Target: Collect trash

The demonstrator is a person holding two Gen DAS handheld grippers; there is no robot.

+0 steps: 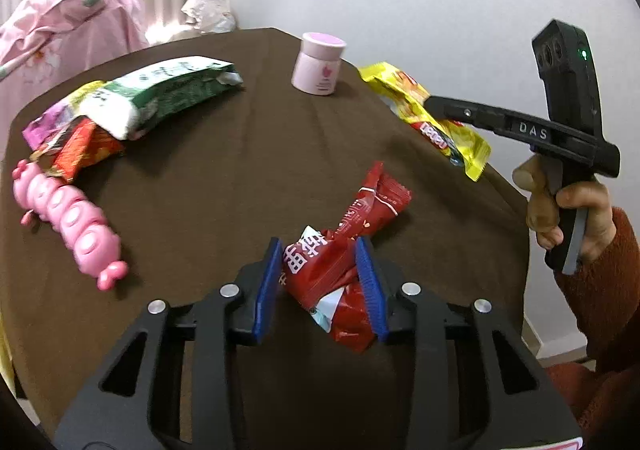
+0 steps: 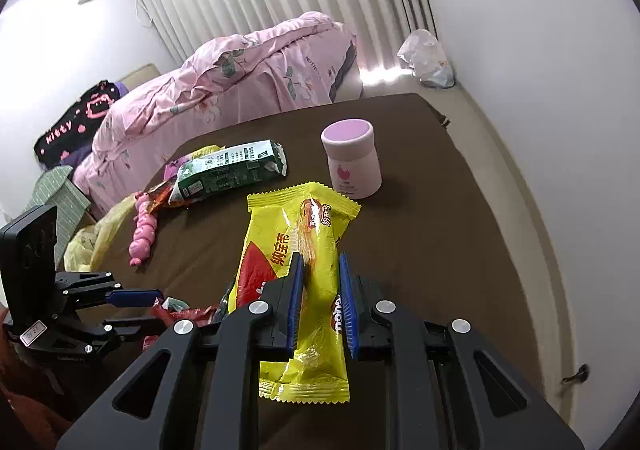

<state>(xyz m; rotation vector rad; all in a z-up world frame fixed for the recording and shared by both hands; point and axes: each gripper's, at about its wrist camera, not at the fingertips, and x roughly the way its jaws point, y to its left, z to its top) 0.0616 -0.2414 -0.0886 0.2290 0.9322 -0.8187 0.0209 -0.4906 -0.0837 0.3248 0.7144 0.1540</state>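
Brown table [image 1: 248,169] bears closed pink jar [image 1: 319,63].

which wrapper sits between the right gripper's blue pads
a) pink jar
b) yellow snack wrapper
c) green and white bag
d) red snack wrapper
b: in the right wrist view the yellow snack wrapper runs between the right gripper and its blue pads, while the red snack wrapper sits in the left gripper.
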